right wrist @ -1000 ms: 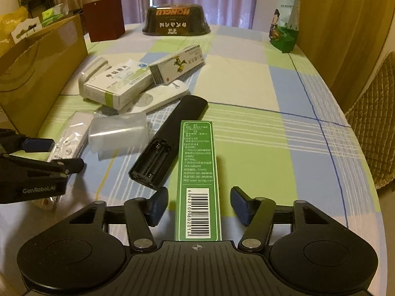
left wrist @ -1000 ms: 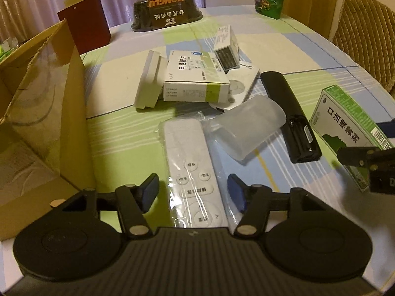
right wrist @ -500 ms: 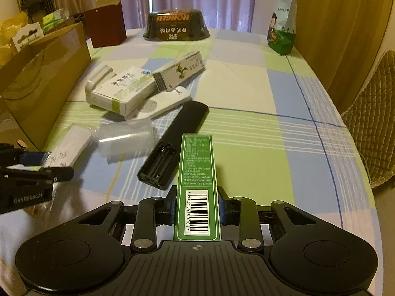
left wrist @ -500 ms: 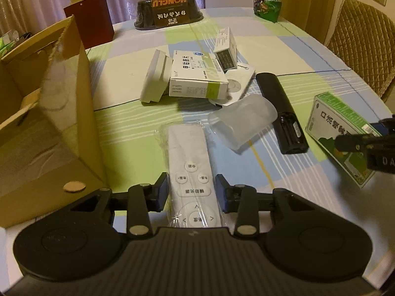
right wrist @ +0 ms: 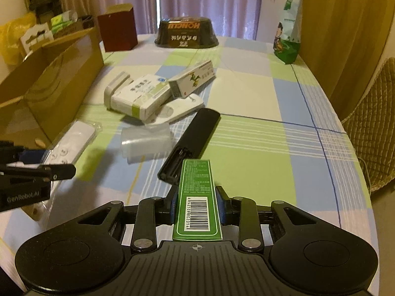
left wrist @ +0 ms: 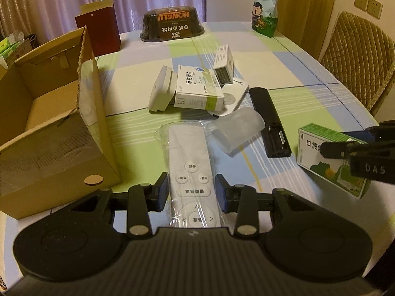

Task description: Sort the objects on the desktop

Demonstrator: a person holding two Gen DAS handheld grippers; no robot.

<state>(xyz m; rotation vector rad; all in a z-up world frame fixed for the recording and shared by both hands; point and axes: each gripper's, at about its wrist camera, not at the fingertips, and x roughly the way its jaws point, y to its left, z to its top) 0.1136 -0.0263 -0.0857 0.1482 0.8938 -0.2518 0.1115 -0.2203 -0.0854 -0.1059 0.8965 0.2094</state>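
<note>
Pads of the right tool [right wrist: 197, 207] are clamped on the green box [right wrist: 196, 197], which looks lifted just clear of the tabletop [right wrist: 259, 133]. The left tool [left wrist: 192, 191] has closed onto the wrapped white remote [left wrist: 190, 170], its pads touching both sides. Beyond the remote lie a clear cup [left wrist: 235, 133], a black remote [left wrist: 269, 120] and a heap of boxes [left wrist: 197, 91]. Left of it, the carton [left wrist: 49, 123] looks empty (its floor only partly visible), so sorting has barely begun.
</note>
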